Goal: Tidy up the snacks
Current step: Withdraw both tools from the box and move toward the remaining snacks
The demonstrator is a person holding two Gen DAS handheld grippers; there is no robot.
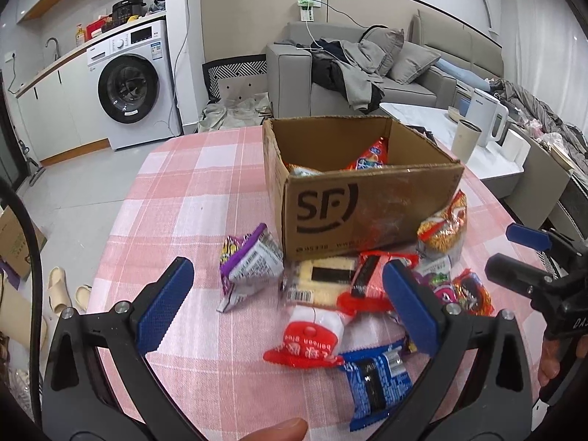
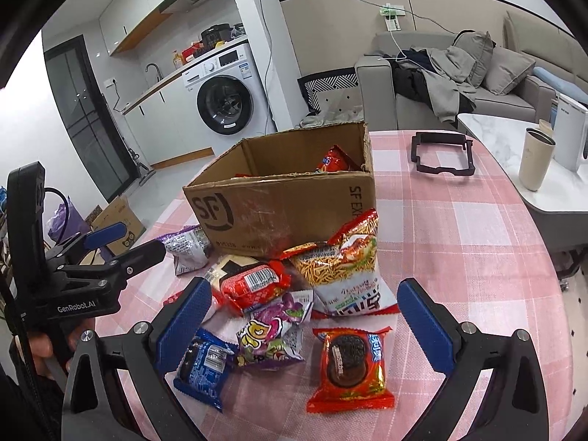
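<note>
An open SF cardboard box [image 1: 367, 209] [image 2: 286, 205] stands on the pink checked tablecloth [image 1: 183, 191] with a few red packets inside. Several snack packets lie in front of it: a purple-and-grey packet [image 1: 250, 264], a red-and-white packet [image 1: 308, 338], a blue cookie packet [image 1: 378, 378] [image 2: 204, 362], a noodle-snack bag [image 2: 345, 264] and an orange cookie packet [image 2: 351, 367]. My left gripper [image 1: 290, 305] is open and empty above the packets. My right gripper [image 2: 305, 327] is open and empty over the pile; it also shows in the left wrist view [image 1: 514, 253].
A black plastic frame [image 2: 443, 156] lies on the table right of the box. A beige cup [image 2: 534, 160] and a white kettle [image 1: 487, 117] stand on a side table. A sofa [image 1: 367, 73] and a washing machine [image 1: 128, 84] are behind.
</note>
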